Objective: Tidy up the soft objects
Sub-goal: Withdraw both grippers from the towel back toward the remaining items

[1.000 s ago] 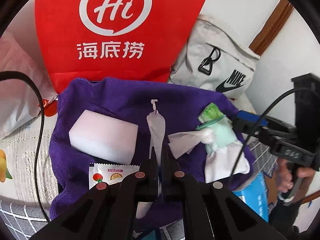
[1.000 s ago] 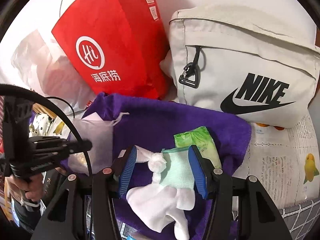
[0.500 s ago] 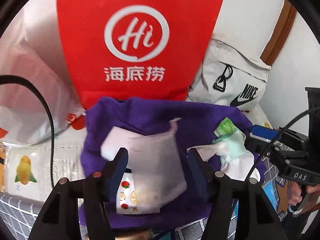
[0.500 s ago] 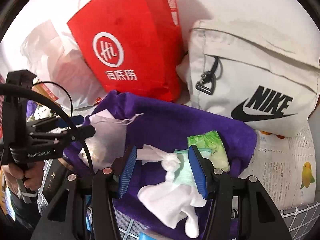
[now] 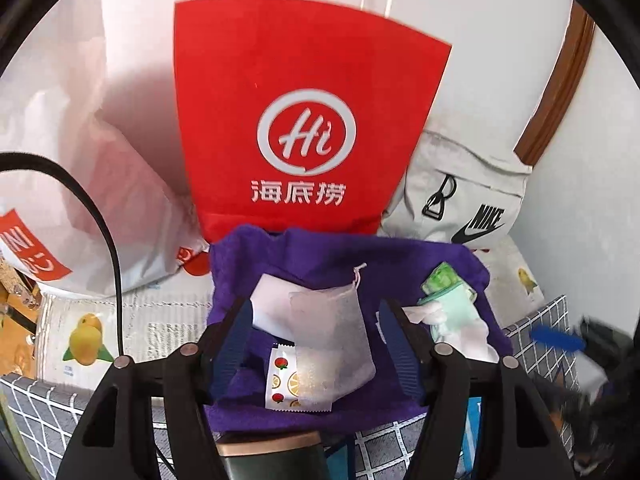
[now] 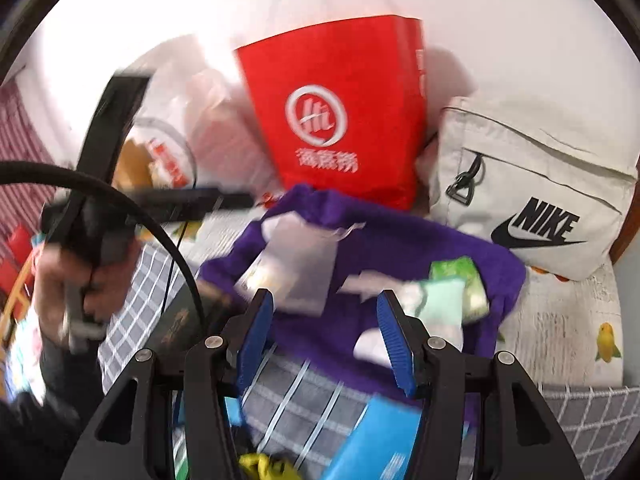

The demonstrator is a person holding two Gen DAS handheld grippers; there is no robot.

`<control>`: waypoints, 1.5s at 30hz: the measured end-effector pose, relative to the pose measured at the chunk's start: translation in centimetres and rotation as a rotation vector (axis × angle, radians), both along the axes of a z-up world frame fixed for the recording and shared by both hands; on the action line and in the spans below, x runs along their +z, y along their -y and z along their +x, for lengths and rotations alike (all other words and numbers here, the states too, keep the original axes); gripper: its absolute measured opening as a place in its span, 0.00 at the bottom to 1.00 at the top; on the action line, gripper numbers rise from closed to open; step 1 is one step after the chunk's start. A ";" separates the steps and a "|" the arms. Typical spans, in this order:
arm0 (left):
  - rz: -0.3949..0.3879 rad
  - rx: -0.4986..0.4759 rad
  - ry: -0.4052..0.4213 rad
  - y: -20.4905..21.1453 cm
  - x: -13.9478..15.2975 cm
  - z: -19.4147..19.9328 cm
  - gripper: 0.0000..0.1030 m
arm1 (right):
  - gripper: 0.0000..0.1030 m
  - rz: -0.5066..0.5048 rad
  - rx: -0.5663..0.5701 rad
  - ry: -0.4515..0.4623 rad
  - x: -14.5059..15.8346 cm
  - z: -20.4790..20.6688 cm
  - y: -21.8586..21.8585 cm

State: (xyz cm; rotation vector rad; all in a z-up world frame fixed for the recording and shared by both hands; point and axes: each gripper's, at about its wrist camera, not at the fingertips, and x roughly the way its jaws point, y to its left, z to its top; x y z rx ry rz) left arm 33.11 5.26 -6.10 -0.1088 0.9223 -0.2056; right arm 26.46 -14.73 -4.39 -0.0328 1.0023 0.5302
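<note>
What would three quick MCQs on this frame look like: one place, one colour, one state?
1. Where does the mesh drawstring pouch lie?
A. on the purple towel
B. inside the red bag
C. on the grey Nike bag

2. What colour are the left gripper finger pads?
A. red
B. blue
C. green

3. How does the right gripper stand?
A. shut on the pouch
B. shut on a sock
C. open, holding nothing

Answers: 1 A, the pouch rests flat on the towel, overlapping the white sponge. 2 B, both pads show blue. 3 C, its jaws stand apart with nothing between them.
</note>
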 end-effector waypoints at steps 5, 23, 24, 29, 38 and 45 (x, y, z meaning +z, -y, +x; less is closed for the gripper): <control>-0.016 -0.009 0.031 -0.3 1.5 -1.0 0.63 | 0.52 0.008 0.082 -0.022 0.5 -5.6 -1.7; -0.044 -0.088 0.119 0.0 5.0 -4.0 0.65 | 0.41 -0.206 0.216 -0.189 -9.3 -13.4 -7.3; -0.044 -0.089 0.122 -0.1 5.1 -4.0 0.65 | 0.41 -0.218 0.209 -0.196 -9.8 -13.2 -7.4; -0.052 -0.085 0.125 -0.4 5.3 -4.2 0.65 | 0.21 -0.215 0.189 -0.188 -10.4 -12.3 -7.3; -0.052 -0.082 0.122 -0.5 5.3 -4.1 0.65 | 0.08 -0.153 0.128 -0.197 -8.3 -12.8 -5.6; -0.052 -0.112 0.126 0.1 5.3 -4.4 0.65 | 0.11 -0.229 0.160 -0.207 -10.3 -12.1 -6.9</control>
